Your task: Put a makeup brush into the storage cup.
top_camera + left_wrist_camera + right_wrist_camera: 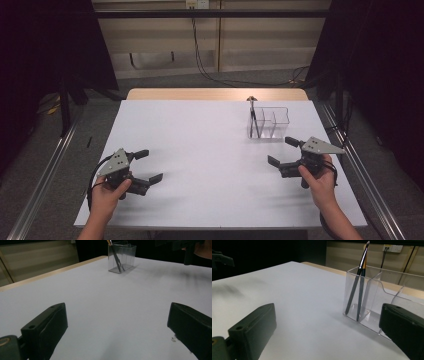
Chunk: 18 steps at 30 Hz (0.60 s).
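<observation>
Clear plastic organizer point(270, 123) holds two dark brushes point(359, 287) upright.

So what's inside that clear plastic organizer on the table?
The clear organizer holds two slim dark brushes leaning in one end compartment. The other compartments look empty, though the right gripper's near jaw covers part of them.

Big white table point(200, 150) with a wooden edge at the back. Black cables point(200, 55) hanging down the wall behind. Metal rails point(45, 175) along both sides.
</observation>
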{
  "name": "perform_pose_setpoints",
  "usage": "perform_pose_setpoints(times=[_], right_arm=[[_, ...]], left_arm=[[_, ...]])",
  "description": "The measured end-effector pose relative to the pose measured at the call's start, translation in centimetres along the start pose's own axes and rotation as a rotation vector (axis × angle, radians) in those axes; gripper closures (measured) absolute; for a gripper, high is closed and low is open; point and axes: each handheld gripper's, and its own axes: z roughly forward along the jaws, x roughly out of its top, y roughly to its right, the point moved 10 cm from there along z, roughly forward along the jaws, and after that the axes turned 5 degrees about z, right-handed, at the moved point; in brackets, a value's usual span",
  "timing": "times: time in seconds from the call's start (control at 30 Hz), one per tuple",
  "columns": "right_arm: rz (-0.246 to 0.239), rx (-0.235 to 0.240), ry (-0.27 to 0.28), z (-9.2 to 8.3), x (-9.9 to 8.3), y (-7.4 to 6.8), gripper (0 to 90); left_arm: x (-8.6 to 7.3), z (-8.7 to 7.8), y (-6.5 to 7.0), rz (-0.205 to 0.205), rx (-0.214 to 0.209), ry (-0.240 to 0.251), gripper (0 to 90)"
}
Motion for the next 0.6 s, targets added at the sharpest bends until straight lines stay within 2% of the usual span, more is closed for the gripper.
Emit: perform_pose_setpoints(times=[0.6], right_arm=[[0.008,-0.012,-0.004,-1.6,-0.8,0.2,0.9]], left_arm=[[0.1,0.0,0.0,-0.006,0.001,0.008,2.8]])
